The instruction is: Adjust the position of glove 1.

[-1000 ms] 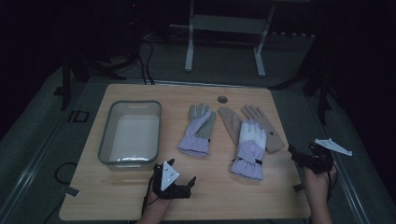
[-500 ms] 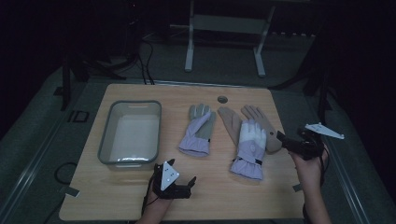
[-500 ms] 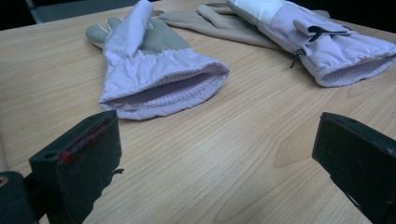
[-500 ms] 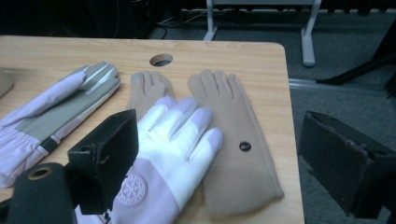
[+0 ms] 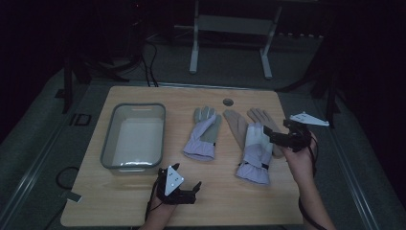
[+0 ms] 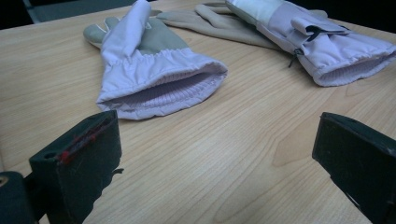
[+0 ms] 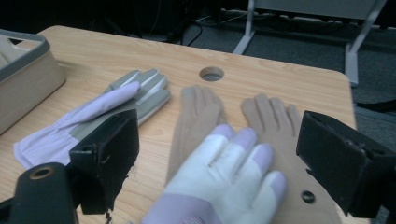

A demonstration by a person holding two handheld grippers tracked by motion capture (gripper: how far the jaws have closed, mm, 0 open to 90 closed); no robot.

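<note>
Over the right side of the wooden counter (image 5: 143, 211) our right hand-held gripper (image 5: 269, 135) hovers with jaws spread wide, above the white-and-lilac padded glove (image 5: 254, 152) that lies on two flat tan fabric gloves (image 7: 201, 112). Near the front edge our left hand-held gripper (image 5: 189, 184) rests low, jaws likewise spread and holding nothing, facing the open cuff of the grey-and-lilac glove (image 6: 149, 70) just ahead. Farther left stands a clear plastic tub with a grey rim (image 5: 136, 108). We can read no writing or labels on the gloves.
</note>
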